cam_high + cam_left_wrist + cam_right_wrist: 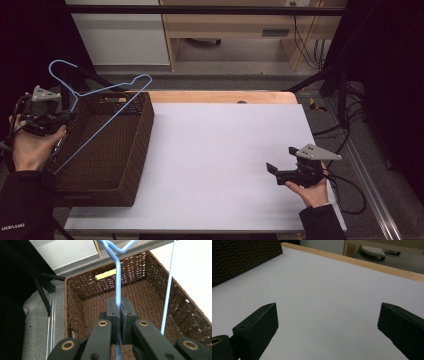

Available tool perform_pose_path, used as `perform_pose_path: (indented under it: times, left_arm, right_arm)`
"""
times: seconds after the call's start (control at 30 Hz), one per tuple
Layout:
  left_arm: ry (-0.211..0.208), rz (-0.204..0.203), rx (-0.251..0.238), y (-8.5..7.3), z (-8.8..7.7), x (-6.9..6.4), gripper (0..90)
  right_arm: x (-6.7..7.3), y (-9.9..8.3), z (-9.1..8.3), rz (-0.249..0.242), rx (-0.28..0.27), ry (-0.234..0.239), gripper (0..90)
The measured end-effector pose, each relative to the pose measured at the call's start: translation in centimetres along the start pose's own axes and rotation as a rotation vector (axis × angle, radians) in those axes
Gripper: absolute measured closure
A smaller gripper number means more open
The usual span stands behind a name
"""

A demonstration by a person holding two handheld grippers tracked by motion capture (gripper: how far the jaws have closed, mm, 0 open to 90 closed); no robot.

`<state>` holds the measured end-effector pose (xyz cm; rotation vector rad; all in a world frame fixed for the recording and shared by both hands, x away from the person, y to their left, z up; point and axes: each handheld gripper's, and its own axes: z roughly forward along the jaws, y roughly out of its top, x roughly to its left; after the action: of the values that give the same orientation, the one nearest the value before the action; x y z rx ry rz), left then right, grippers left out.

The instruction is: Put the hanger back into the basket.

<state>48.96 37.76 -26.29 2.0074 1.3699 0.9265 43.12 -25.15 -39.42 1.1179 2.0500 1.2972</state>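
A light blue wire hanger point(100, 107) hangs tilted above the brown woven basket point(131, 150), its hook up and to the left. My left gripper point(67, 117) is at the basket's left rim, shut on one wire of the hanger point(118, 293); its pads point(112, 307) press that wire between them, and another wire of the hanger runs down the right of the left gripper view. My right gripper point(281, 161) rests low over the white table surface point(220, 150) at the right, open, with nothing between its fingers point(258, 326).
The basket point(82, 287) stands on the left part of the table, with a handle slot in its far wall. A wooden edge point(367, 263) runs along the table's far side. Cables point(345, 185) trail off the table's right side. Black frame poles stand around.
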Motion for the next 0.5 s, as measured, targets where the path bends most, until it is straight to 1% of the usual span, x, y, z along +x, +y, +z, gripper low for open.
perform_pose_path:
  times: [0.07,0.13,0.3,0.4,0.43,0.5]
  left_arm:
    - [-0.002,-0.001,0.003,-0.3,0.2,0.3,87.0]
    - [0.004,0.002,0.012,-0.6,0.6,0.5,87.0]
    - [0.016,0.001,0.015,-1.3,1.3,0.9,87.0]
    - [0.020,0.006,0.025,-1.7,1.8,1.1,87.0]
    - [0.023,0.015,0.030,-1.8,1.9,1.2,87.0]
    - [0.028,0.008,0.035,-2.1,2.1,1.4,87.0]
  right_arm:
    - [0.0,0.0,0.0,0.000,0.001,0.000,3.9]
    - [0.0,0.0,0.0,-0.003,0.002,0.004,3.9]
    - [0.1,0.0,0.1,0.000,0.003,0.003,4.0]
    - [0.1,0.0,0.2,-0.004,0.005,0.003,4.0]
    - [0.1,0.0,0.2,-0.004,0.005,0.002,4.0]
    - [0.0,0.0,0.2,-0.004,0.004,0.002,4.0]
